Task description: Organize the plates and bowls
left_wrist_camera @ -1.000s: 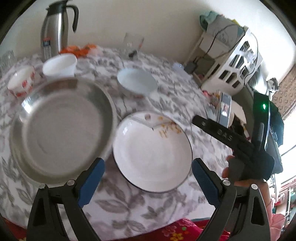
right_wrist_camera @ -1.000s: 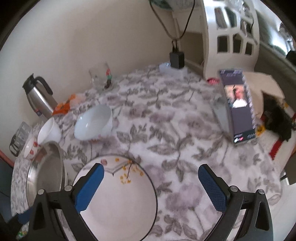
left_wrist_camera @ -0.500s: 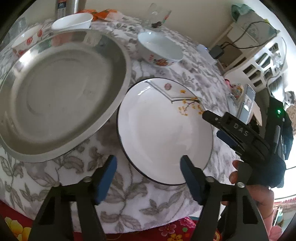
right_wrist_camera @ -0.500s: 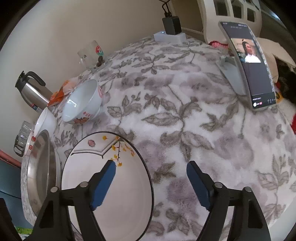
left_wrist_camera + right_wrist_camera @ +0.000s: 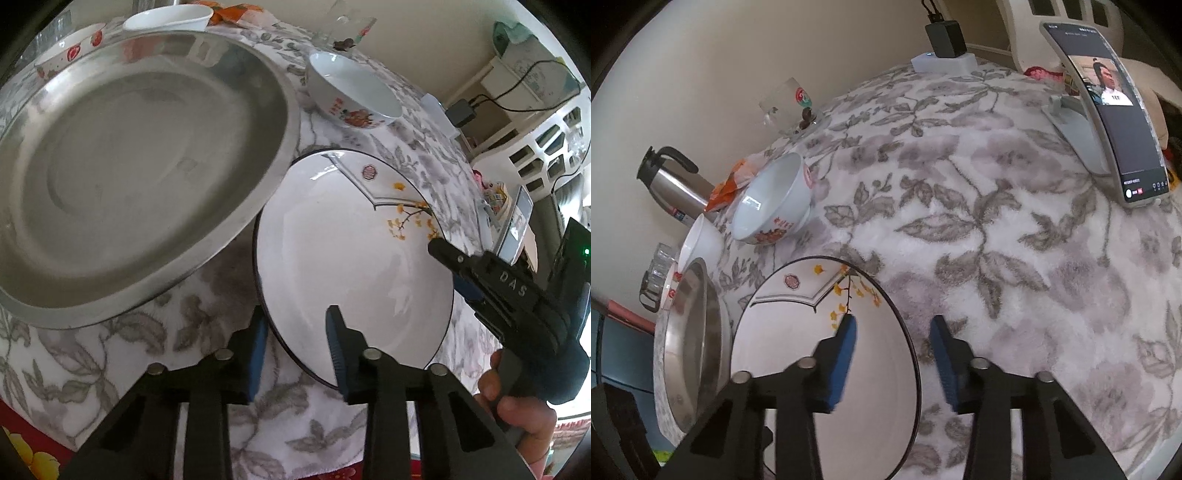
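A white plate with a black rim and yellow flowers point(image 5: 351, 258) lies on the floral cloth, also in the right wrist view point(image 5: 820, 354). My left gripper point(image 5: 295, 336) straddles its near left rim, jaws narrowed, one finger under and one over the rim. My right gripper point(image 5: 894, 343) straddles the plate's right rim the same way, and shows in the left wrist view point(image 5: 480, 273). A large steel plate point(image 5: 129, 166) lies left of it. A white bowl with red flowers point(image 5: 351, 96) stands behind.
A small white bowl point(image 5: 166, 18) and a red-patterned bowl point(image 5: 70, 51) stand at the back left. A steel thermos point(image 5: 672, 184), a glass point(image 5: 786, 107), a phone on a stand point(image 5: 1108, 122) and a charger block point(image 5: 942, 55) are on the table.
Both grippers have dropped toward the white plate and narrowed their jaws around its rim, the left at the near left edge, the right at the right edge.
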`<state>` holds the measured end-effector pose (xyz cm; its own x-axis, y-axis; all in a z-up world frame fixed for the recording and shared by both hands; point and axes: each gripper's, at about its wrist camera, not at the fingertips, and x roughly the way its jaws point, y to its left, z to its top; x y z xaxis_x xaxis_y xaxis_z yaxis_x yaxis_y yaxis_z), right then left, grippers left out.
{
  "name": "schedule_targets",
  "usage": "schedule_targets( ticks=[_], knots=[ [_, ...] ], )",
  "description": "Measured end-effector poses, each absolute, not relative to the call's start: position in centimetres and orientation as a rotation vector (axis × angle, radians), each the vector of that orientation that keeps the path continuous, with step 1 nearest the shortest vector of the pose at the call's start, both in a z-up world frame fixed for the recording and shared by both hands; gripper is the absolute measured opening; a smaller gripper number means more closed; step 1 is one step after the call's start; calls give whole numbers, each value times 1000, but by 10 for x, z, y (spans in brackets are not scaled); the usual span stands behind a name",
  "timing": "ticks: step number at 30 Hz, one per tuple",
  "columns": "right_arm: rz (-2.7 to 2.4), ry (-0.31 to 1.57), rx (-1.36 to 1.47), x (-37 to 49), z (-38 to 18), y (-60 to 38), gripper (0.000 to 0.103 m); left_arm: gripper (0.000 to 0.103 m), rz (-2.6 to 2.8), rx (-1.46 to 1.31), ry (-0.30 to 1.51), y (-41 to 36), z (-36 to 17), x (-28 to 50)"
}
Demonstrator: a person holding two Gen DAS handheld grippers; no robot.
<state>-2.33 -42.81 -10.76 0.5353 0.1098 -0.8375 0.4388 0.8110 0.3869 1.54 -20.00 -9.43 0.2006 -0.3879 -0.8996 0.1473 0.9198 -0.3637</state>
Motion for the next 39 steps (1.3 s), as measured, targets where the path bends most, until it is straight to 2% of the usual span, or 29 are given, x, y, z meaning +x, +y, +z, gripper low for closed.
schedule_targets(
  ticks=[4, 11, 30, 39],
  knots=[
    [-202, 1009, 627, -23, -113, -428, 29, 25, -362, -222, 1303, -197, -95, 16],
    [-209, 999, 678, -27, -119, -435, 25, 19, -356, -224, 1297, -197, -102, 20],
    [-190, 985, 678, -23, -119, -431, 25, 19, -362, -262, 1283, -192, -105, 23],
    [-148, 933, 693, -30, -113, -435, 18, 18, -376, -233, 1242, -194, -94, 22]
  ],
)
